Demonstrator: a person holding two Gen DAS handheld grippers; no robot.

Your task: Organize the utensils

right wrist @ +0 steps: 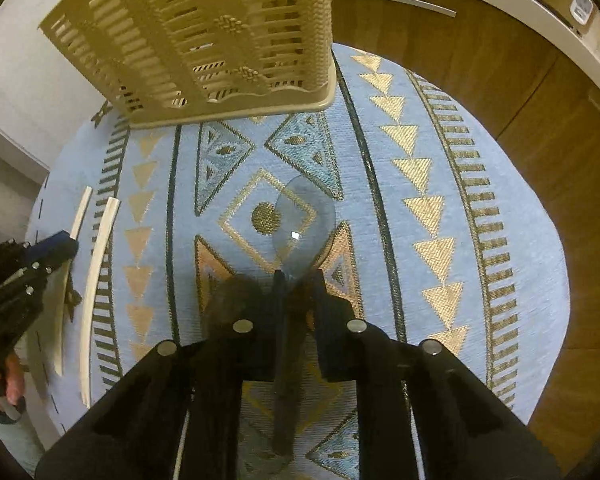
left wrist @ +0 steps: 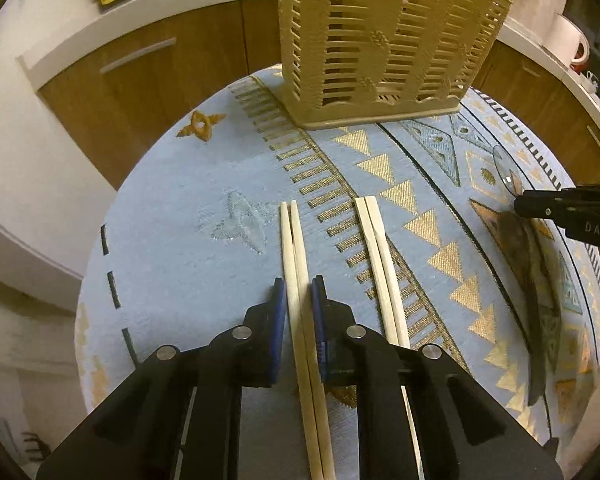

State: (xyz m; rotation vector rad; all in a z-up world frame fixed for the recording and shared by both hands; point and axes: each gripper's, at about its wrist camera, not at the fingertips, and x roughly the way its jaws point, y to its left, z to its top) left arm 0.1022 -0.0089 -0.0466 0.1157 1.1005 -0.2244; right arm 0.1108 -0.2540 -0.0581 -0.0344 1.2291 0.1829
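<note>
- My left hand-held gripper [left wrist: 299, 292] straddles a chopstick pair [left wrist: 296, 264] on the bench [left wrist: 172, 208], jaws barely apart.
- My right hand-held gripper [right wrist: 298, 284] clamps a clear spoon [right wrist: 304, 216] before the utensil basket [right wrist: 220, 40].

Two pairs of pale wooden chopsticks [left wrist: 296, 264] lay flat on the blue patterned tabletop [left wrist: 172, 240], side by side and a little apart. One pair sat between the blue pads of the left hand-held gripper [left wrist: 299, 292]. The other pair [left wrist: 380, 264] lay just to its right. A clear plastic spoon [right wrist: 300, 220] with a dark handle lay further right. A tall tan slotted basket [left wrist: 380, 40] stood upright at the far edge.
</note>
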